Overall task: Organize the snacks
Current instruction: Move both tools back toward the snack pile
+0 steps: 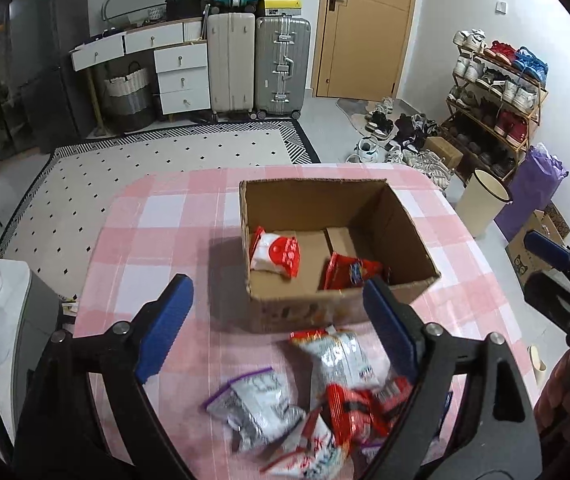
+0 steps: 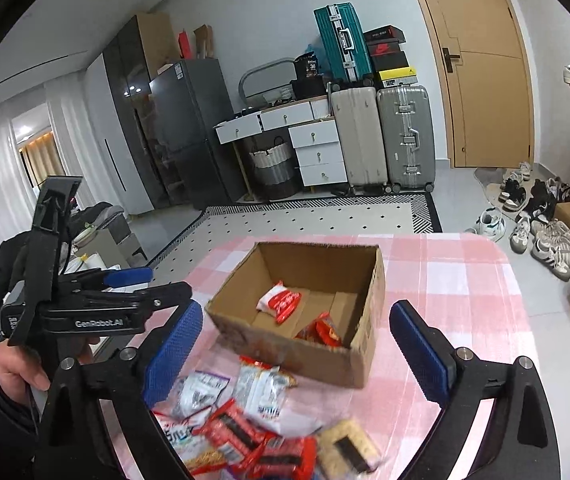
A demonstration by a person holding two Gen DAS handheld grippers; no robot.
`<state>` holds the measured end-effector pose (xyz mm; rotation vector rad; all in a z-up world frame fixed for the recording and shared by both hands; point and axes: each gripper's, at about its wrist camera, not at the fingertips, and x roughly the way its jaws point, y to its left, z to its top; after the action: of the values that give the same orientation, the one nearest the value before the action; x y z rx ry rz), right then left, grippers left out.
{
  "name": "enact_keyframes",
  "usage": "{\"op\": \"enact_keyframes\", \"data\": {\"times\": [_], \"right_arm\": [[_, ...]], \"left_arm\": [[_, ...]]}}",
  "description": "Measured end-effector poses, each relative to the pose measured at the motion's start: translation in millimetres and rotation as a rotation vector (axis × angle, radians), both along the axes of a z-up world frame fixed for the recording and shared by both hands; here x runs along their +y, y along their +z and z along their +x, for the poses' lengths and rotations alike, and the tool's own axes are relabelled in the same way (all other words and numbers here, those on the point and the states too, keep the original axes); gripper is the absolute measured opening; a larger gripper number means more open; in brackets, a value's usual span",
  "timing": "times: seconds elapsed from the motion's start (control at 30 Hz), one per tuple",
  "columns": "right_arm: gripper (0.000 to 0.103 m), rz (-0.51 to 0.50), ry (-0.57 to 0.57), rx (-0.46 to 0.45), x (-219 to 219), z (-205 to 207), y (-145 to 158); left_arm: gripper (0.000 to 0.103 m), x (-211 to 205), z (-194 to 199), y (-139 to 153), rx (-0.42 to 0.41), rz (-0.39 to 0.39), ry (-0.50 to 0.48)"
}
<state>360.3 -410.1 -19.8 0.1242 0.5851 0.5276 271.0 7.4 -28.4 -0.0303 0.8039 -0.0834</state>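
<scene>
Snacks (image 2: 261,432) lie heaped on the pink checked tabletop (image 2: 465,280), just before the cardboard box (image 1: 337,308) holding 2 packets. Both tongs, left (image 1: 277,316) and right (image 2: 297,344), gape empty; better pinch 1 top packet by its edge.

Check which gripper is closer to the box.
Left, I'd judge. The left gripper has one finger overlapping the box front wall; the right gripper hangs back over the snack pile.
</scene>
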Motion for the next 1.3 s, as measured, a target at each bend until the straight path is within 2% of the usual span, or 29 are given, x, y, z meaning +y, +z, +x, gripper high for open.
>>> {"op": "enact_keyframes", "data": {"times": [0.1, 0.2, 0.5, 0.67, 1.03, 1.3], "right_arm": [[0.097, -0.001, -0.001, -0.004, -1, -19, 1], [0.099, 0.002, -0.006, -0.014, -4, -39, 4], [0.102, -0.007, -0.002, -0.039, -4, -104, 9], [0.102, -0.013, 0.003, -0.033, -2, -128, 7], [0.102, -0.042, 0.038, 0.025, 4, -172, -22], [0.102, -0.049, 0.056, 0.072, 12, -183, -49]], "left_arm": [[0.092, 3, -25, 5, -0.011, -0.017, -0.001], [0.102, 9, -53, 12, -0.039, -0.030, 0.013], [0.102, 20, -127, 28, -0.088, -0.038, 0.022], [0.102, 22, -164, 27, -0.097, -0.033, 0.025], [0.102, 31, -207, 3, -0.073, -0.083, 0.060], [0.102, 30, -227, -21, -0.056, -0.071, 0.070]]}}
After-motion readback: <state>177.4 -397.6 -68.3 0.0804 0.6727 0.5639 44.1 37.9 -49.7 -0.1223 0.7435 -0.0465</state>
